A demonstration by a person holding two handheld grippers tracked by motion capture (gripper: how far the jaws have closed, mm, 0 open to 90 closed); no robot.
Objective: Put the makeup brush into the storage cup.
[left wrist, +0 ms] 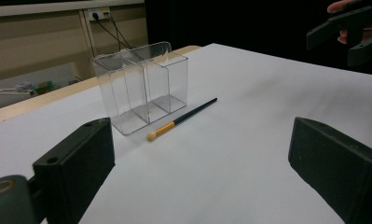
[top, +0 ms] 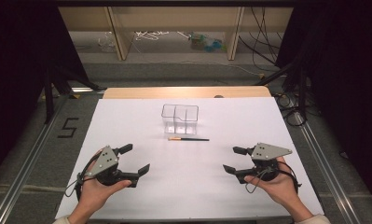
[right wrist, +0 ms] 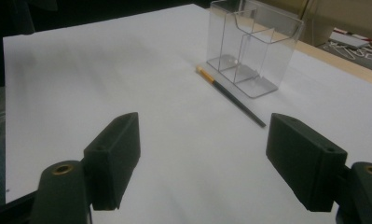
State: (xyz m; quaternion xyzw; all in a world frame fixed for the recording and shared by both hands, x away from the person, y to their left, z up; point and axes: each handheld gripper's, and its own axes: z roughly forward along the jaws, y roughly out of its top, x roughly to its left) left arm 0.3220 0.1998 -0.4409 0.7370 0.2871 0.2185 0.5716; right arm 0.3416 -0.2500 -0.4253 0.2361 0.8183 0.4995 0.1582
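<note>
A clear plastic organiser box (top: 180, 119) with several compartments stands upright at the middle of the white table. Just in front of it lies a thin dark brush (top: 188, 139) with a yellow end pointing left. My left gripper (top: 135, 159) rests in a hand at the near left, jaws wide apart with nothing between them. At the near right my right gripper (top: 234, 160) is held the same way, open. The left gripper view looks past its gripper (left wrist: 202, 158) to the brush (left wrist: 181, 119) and box (left wrist: 141, 88). Beyond the right gripper (right wrist: 204, 154) are the brush (right wrist: 230, 95) and box (right wrist: 251, 46).
A white sheet (top: 127, 121) covers the table, with a wooden strip (top: 183, 92) along its far edge. Metal rails run along both sides on the floor. Shelving legs and loose cables sit beyond the table. The other gripper (left wrist: 351, 28) appears at the left gripper view's top right.
</note>
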